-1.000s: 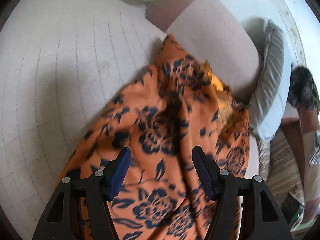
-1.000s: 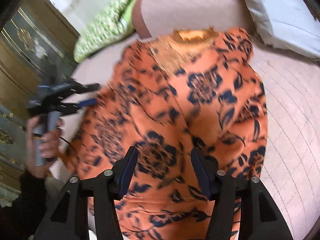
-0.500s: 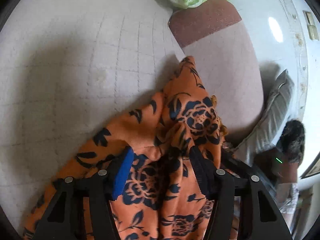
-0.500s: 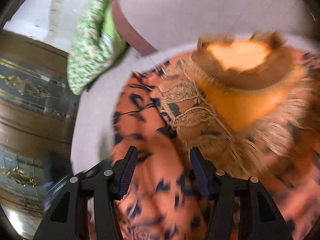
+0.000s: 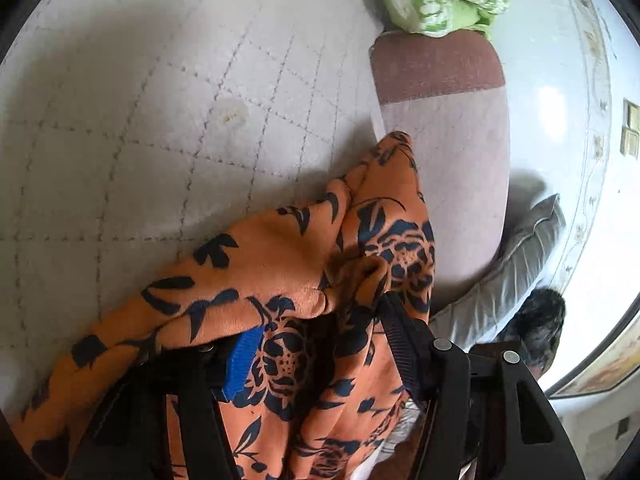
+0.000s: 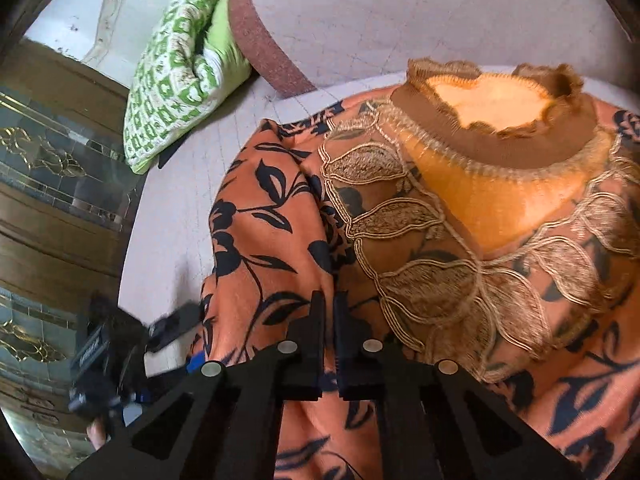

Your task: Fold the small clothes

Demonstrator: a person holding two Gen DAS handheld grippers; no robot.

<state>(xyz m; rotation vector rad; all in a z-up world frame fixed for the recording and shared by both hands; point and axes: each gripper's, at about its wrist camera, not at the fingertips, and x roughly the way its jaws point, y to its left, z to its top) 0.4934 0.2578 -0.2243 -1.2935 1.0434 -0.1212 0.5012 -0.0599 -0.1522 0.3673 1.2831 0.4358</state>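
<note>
Right gripper [image 6: 328, 312] newly shut on dress [image 6: 272, 240]

The right gripper [image 6: 328, 316] points steeply down, jaws closed together. The left gripper [image 5: 320, 344] tilts down, jaws apart.

One orange floral garment [image 6: 280, 248], two grippers, one green patterned pillow [image 6: 176, 68], one grey pillow [image 5: 516, 268], one bolster [image 5: 444, 140] beside the garment.
</note>
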